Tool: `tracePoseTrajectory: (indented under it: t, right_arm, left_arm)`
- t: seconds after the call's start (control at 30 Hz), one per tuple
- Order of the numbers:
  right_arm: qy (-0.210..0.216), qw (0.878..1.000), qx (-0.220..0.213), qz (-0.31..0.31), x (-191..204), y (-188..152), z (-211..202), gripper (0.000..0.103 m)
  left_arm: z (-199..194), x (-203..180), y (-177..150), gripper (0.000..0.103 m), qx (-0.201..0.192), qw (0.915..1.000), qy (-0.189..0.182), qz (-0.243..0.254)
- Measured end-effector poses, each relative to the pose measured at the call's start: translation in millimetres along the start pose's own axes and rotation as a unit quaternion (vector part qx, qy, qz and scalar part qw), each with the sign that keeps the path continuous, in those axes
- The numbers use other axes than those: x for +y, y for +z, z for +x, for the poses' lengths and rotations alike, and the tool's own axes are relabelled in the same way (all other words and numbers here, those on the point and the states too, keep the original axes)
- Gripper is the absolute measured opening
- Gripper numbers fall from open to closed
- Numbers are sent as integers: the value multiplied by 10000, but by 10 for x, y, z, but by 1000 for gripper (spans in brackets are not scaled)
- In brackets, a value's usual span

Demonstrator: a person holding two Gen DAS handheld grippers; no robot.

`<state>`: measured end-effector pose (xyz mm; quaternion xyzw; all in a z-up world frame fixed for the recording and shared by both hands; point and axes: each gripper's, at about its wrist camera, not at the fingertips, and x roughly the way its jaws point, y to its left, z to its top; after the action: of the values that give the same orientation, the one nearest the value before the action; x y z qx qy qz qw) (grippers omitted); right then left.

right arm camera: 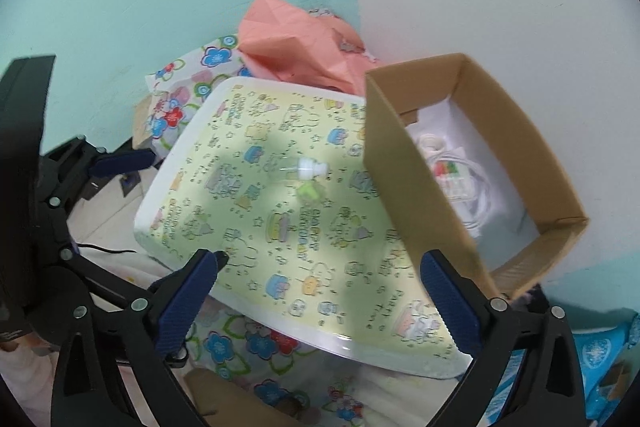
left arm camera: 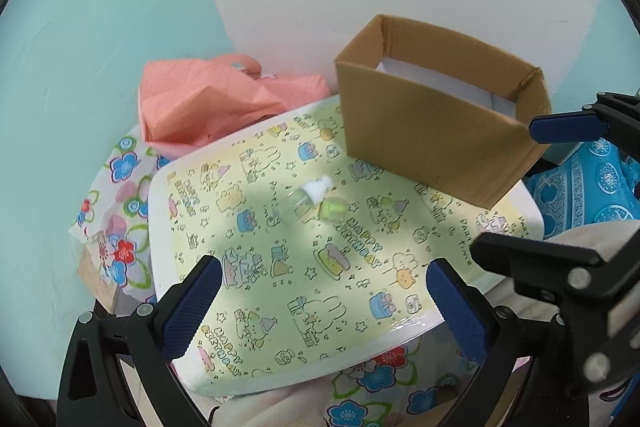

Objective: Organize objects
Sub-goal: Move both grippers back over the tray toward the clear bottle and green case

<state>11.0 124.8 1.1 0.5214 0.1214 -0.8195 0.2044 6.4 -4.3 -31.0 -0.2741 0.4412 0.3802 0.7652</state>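
Observation:
A small clear spray bottle (left arm camera: 308,199) with a white pump lies on its side in the middle of a yellow cartoon-printed board (left arm camera: 280,307), a light green piece (left arm camera: 334,209) beside it. My left gripper (left arm camera: 322,267) hovers open over the board's near half, short of the bottle, with nothing between its fingers. The right wrist view shows the same bottle (right arm camera: 300,171) on the board (right arm camera: 260,227). There my right gripper (right arm camera: 322,259) is open and empty too, above the near edge. An open cardboard box (left arm camera: 432,143) stands on the board's right side.
Inside the box (right arm camera: 416,187) lies a white cable bundle (right arm camera: 452,179). A crumpled pink bag (left arm camera: 208,99) sits behind the board against the wall. Floral cloth (left arm camera: 120,219) lies under and left of the board. Blue patterned packets (left arm camera: 592,187) sit at the right.

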Motion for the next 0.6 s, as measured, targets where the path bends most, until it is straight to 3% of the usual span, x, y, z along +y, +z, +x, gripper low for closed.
tracePoseTrajectory:
  t: [0.23,0.6]
  right_arm:
    - [75,9997,218,-53,94,92,244,103]
    - [125,9981,602,-54,109,211,752,103]
  left_arm:
    - [194,265,-73,103,204,9992,-111,-310]
    - [639,605,-121,103,533,9977,53,-409]
